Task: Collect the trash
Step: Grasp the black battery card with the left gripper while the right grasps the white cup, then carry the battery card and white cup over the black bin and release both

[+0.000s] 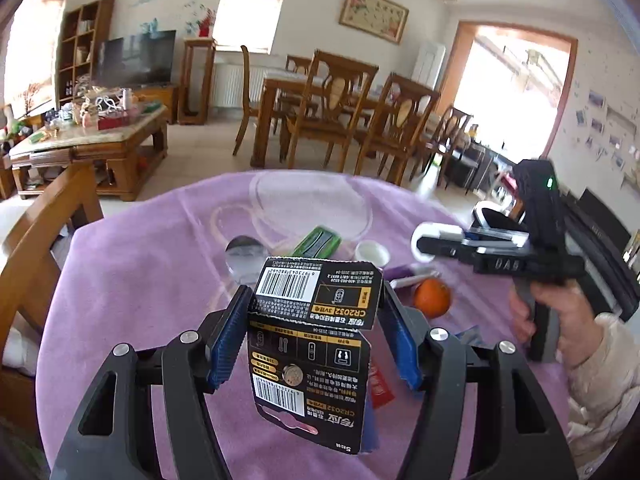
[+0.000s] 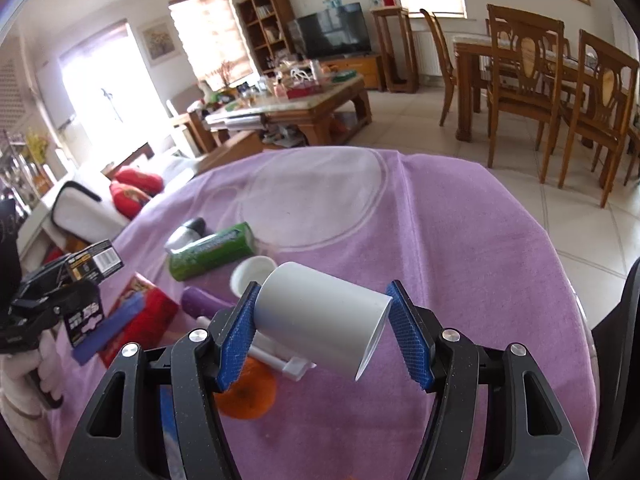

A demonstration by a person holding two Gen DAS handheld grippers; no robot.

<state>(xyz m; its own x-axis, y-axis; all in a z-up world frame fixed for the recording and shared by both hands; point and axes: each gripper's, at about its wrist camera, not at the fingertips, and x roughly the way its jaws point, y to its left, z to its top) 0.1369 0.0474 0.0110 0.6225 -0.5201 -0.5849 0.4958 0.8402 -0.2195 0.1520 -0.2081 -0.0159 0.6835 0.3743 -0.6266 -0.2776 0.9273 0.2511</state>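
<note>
Looking along the left gripper (image 1: 316,320) first: its blue pads are spread about as wide as the black battery card (image 1: 312,340) that hangs between them, long axis running up and down. The card's edges meet the pads on either side, so I'd call it pinched, held clear above the purple cloth (image 1: 140,280). Beyond it on the table lie a green packet (image 1: 318,242), a small white cap (image 1: 372,253), an orange (image 1: 432,299) and a shiny metal piece (image 1: 244,254). Off to the right, the right gripper (image 1: 424,242) is up in the air with something white at its tip.

Over to the right wrist view: the jaws stand well apart, with a white cup (image 2: 324,324) lying crosswise between them, its axis running pad to pad, open mouth toward the right pad. The left pad touches its closed end; at the mouth I cannot tell whether the pad presses or just stands beside the rim. Below it, the orange, a purple tube (image 2: 204,302) and a red packet (image 2: 150,312) wait on the cloth. At far left, the left gripper holds the card aloft.

Both hands look loaded, and no bin shows in either view, so which arm is nearer a drop point cannot be judged.
</note>
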